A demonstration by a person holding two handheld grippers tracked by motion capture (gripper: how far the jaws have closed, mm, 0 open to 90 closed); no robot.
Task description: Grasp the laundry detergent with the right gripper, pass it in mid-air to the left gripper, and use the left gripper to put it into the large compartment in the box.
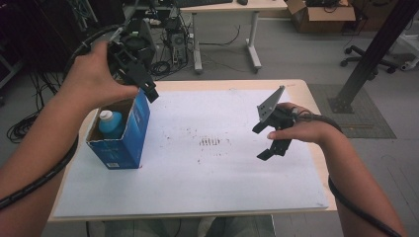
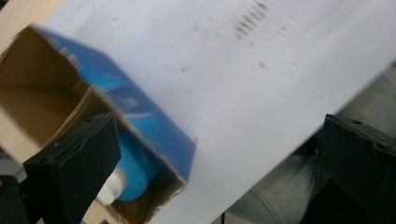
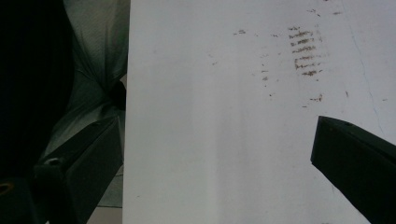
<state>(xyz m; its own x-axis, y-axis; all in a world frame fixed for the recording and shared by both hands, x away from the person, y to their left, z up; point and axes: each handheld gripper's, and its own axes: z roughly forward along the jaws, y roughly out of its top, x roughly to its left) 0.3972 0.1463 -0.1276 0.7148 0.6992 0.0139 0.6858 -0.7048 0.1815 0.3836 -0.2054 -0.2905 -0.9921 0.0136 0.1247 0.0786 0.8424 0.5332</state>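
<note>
High view: the bottle (image 1: 109,123) is standing inside the open blue box (image 1: 129,133) at the table's (image 1: 197,197) left edge, apparently still to be lifted out. The left gripper (image 1: 146,86) is hovering above it, jaws spread and empty; the right gripper (image 1: 269,140) is waiting well apart, jaws likewise spread.

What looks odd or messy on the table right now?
The white sheet has a patch of brown smudges near its middle, like dried marks. The blue box stands upright with the blue bottle inside; nothing has spilled.

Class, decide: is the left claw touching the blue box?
Cannot tell. In the high view the left claw overlaps the blue box's top edge; the blurred left gripper view shows neither contact nor a gap plainly.
</note>
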